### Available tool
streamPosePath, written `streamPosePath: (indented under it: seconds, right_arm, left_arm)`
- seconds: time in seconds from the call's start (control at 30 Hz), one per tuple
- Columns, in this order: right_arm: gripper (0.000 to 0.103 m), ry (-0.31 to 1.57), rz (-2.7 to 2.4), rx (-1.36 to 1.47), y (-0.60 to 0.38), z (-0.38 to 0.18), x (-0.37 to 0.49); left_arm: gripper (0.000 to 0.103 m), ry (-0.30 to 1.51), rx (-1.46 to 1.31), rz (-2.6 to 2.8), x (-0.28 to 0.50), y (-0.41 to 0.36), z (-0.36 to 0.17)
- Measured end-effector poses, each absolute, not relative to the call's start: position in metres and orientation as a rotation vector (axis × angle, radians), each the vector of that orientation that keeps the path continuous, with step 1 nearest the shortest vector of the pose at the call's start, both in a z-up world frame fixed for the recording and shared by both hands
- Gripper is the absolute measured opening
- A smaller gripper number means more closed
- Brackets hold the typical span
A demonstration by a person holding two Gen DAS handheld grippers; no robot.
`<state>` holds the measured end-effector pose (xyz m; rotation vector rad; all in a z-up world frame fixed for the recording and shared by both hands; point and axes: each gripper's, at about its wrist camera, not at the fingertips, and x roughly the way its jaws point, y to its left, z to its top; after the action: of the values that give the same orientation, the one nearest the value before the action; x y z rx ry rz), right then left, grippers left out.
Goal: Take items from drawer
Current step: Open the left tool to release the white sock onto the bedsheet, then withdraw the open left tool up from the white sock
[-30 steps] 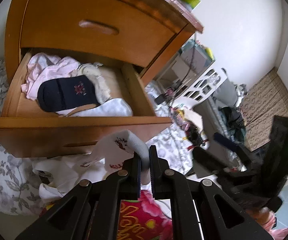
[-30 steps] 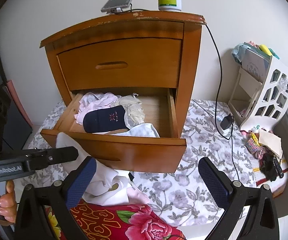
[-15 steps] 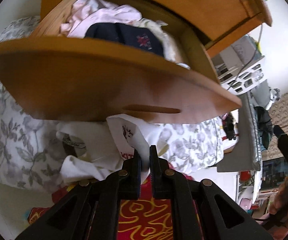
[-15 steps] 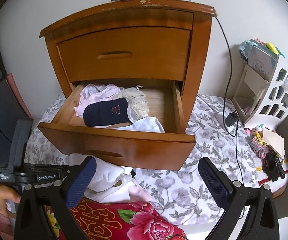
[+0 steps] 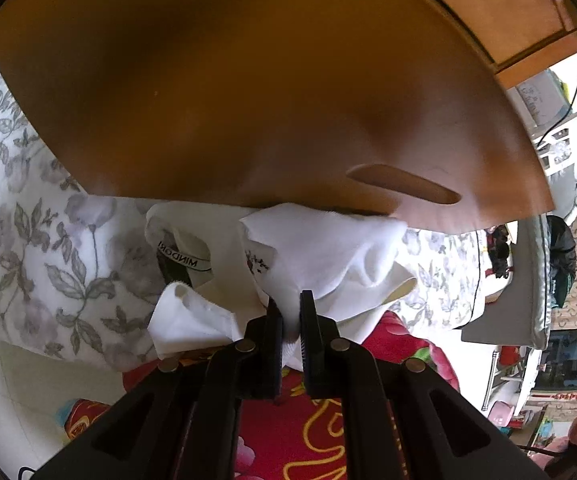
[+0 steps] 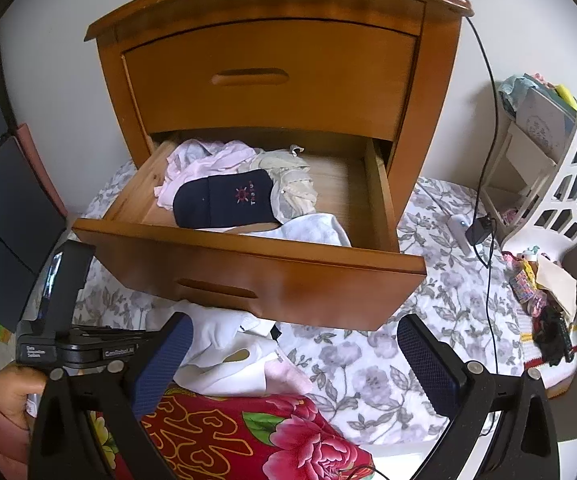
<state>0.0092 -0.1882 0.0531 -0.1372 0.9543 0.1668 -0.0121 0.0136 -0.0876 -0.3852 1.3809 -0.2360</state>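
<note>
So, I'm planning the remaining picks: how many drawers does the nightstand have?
2. The upper drawer is shut; the lower drawer is pulled open, with clothes and a navy cap inside. None seem hidden.

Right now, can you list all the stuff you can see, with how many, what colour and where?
Nightstand: one, brown wood, against the wall.
Bottom drawer: one, brown, pulled open.
Navy cap: one, in the drawer.
Pink clothes: a bunch, drawer's back left.
White sock: one, pinched in the left gripper.
White clothes pile: below the drawer front.
Red flowered blanket: one, nearest.
White rack: one, right.
Left gripper: black, shut.
Right gripper: blue pads, open.
</note>
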Motion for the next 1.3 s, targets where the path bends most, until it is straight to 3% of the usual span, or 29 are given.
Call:
streamPosePath:
  seconds: [0.27, 0.33, 0.4, 0.83, 1.03, 1.27, 1.3]
  right_arm:
    - [0.103, 0.962, 0.164, -0.139, -0.188, 0.051, 0.013]
    - [0.103, 0.962, 0.164, -0.139, -0.188, 0.050, 0.013]
    - [0.103, 0.962, 0.165, -0.139, -0.188, 0.050, 0.013]
    - [0.103, 0.944, 0.165, -0.133, -0.188, 0.055, 0.013]
    - [0.103, 0.936, 0.168, -0.129, -0.189, 0.057, 0.013]
    - [0.103, 0.935, 0.169, -0.127, -0.189, 0.057, 0.013]
    - [0.103, 0.934, 0.169, -0.127, -0.189, 0.057, 0.013]
  left_arm:
    - [0.010, 1.404, -0.369, -0.230, -0.010, 0.017, -0.085]
    - [0.018, 1.406, -0.348, -0.227, -0.011, 0.017, -0.079]
    - [0.033, 1.388, -0.331, -0.226, -0.012, 0.017, -0.071]
    - [0.053, 1.162, -0.237, -0.261, -0.021, 0.009, 0.017]
    - [0.071, 1.007, -0.183, -0.198, -0.029, 0.012, 0.059]
    - [0.080, 0.940, -0.172, -0.103, -0.027, 0.021, 0.066]
    - [0.086, 0.933, -0.165, -0.085, -0.027, 0.022, 0.066]
